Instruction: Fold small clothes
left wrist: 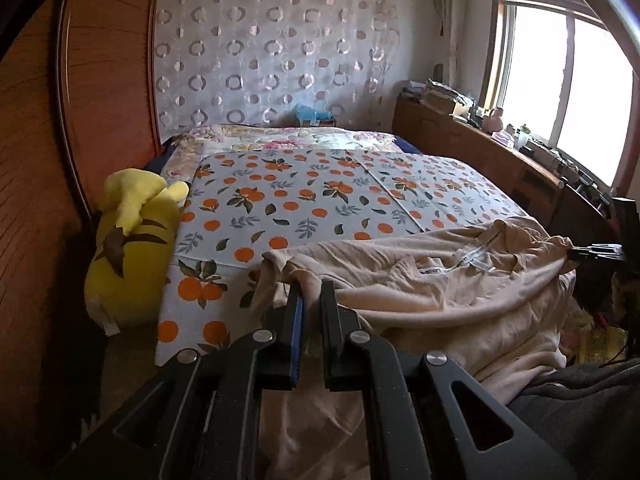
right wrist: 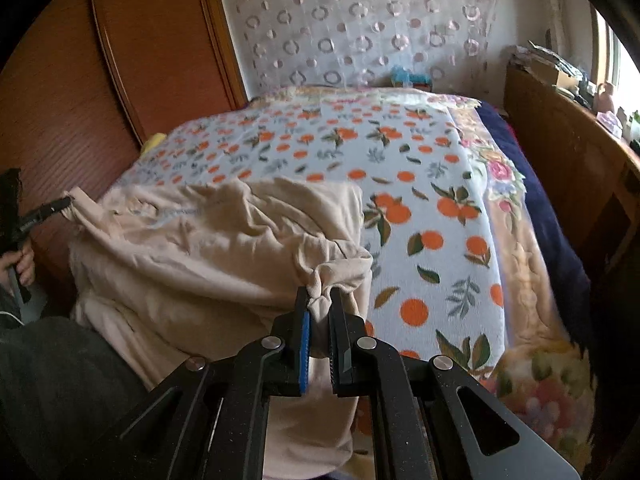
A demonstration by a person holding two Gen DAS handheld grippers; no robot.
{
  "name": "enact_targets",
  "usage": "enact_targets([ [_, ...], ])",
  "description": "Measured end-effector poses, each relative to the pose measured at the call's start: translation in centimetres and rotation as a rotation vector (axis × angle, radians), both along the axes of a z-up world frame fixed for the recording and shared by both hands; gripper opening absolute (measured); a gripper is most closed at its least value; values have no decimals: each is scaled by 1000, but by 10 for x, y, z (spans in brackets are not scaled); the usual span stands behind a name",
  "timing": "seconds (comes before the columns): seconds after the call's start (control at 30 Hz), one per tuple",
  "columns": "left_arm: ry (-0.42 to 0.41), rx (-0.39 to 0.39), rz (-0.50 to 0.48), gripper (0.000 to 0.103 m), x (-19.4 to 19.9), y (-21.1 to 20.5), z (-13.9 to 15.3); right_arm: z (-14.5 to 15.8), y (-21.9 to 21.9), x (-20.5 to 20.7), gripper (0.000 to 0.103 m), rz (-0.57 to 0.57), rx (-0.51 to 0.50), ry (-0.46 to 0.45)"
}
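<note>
Both grippers, left [left wrist: 310, 280] and right [right wrist: 320, 292], pinch 1 corner each of the beige garment [left wrist: 460, 280] draped over the near edge of the bed [left wrist: 304, 196]; I keep equal tension, lowering it flat without bunching.

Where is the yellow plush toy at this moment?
In the left wrist view the yellow plush toy sits at the left, wedged between the wooden wardrobe and the edge of the orange-print bedspread. Only a yellow sliver shows in the right wrist view.

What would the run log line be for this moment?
left tool: shut on beige garment | right tool: shut on beige garment | garment on bedspread, unfolded
</note>
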State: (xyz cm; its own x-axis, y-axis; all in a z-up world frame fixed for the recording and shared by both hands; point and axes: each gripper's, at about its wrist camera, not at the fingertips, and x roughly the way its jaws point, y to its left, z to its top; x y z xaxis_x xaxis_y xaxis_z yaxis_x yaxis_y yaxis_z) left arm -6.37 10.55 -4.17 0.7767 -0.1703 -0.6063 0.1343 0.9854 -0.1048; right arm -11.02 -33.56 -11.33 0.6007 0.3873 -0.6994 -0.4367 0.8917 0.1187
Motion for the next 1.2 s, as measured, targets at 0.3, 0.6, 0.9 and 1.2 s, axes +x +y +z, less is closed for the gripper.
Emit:
enact_targets([
  [0.3,-40,26,31,65,20,2,12,27,16,15,37,-30,-56,-111],
  [0.6,-6,65,55,69,71,13,2,31,35,57,56,-16,-90,-157],
  [0.9,138,110,13,69,110,10,-38,-10,56,101,55,19,-131,-47],
  [1.2,210,93,-6,71,117,13,-53,-23,53,116,63,6,-90,-7],
])
